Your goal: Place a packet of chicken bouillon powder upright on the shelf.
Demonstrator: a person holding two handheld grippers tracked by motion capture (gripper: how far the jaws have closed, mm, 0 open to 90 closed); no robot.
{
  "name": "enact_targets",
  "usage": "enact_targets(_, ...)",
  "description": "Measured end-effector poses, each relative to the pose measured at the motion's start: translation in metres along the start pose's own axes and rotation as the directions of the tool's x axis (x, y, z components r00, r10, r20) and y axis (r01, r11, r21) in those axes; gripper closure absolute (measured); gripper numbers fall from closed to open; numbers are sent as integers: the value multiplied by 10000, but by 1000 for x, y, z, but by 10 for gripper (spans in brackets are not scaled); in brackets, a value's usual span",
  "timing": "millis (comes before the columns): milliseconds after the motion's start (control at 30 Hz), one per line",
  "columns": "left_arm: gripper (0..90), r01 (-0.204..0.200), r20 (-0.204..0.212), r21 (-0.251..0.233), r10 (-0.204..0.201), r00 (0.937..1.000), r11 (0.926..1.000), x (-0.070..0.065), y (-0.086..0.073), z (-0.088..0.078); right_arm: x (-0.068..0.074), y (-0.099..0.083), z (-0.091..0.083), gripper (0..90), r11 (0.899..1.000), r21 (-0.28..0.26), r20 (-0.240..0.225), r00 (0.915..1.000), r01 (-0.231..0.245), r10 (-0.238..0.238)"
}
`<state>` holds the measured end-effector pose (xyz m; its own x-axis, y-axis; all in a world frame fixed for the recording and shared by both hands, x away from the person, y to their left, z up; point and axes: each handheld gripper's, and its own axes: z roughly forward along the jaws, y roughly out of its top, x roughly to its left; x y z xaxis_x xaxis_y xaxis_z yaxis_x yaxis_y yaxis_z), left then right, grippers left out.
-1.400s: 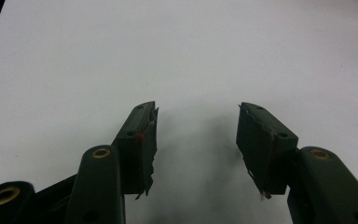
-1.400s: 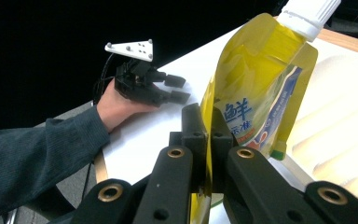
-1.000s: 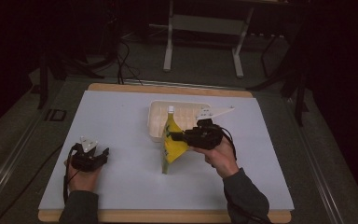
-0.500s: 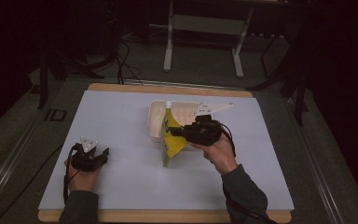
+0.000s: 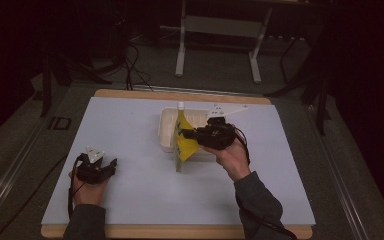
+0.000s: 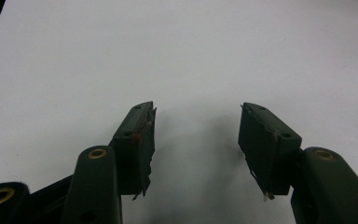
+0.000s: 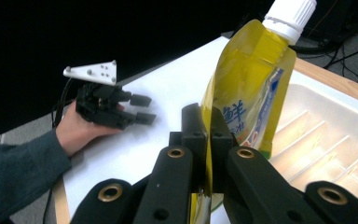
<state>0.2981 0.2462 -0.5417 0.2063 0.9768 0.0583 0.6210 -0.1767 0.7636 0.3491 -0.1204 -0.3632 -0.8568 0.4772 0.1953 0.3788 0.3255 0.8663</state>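
A yellow drink pouch (image 5: 184, 141) with a white screw cap hangs upright, its side edge pinched in my right gripper (image 5: 189, 134), which is shut on it. The right gripper view shows the pouch (image 7: 249, 88) rising between the closed jaws, the white cap (image 7: 291, 14) at top. It hangs by the front left edge of a white tray (image 5: 167, 125), partly over it. My left gripper (image 5: 111, 166) rests low over the white mat at the front left, open with nothing between its fingers (image 6: 137, 140). In the right gripper view that left gripper (image 7: 142, 108) sits far off in a hand.
The tray (image 7: 335, 135) has a ribbed floor and low walls. A white mat (image 5: 130, 130) covers the wooden table, whose edge (image 5: 180, 232) shows at the front. Dark floor, cables and a metal stand lie beyond the far edge.
My right gripper has carried the pouch slightly back and up, closer over the tray's front left edge. The left gripper has stayed in place.
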Motion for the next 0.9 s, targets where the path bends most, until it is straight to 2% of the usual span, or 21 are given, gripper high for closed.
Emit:
enact_targets(367, 452, 0, -3, 7, 0, 10000, 10000, 0, 0, 0, 0, 6, 10, 900, 10000, -89, 532, 9986, -4, 8)
enact_targets(900, 451, 7, 9, 15, -7, 10000, 10000, 0, 0, 0, -6, 13, 13, 900, 9990, -408, 563, 9983, -157, 180)
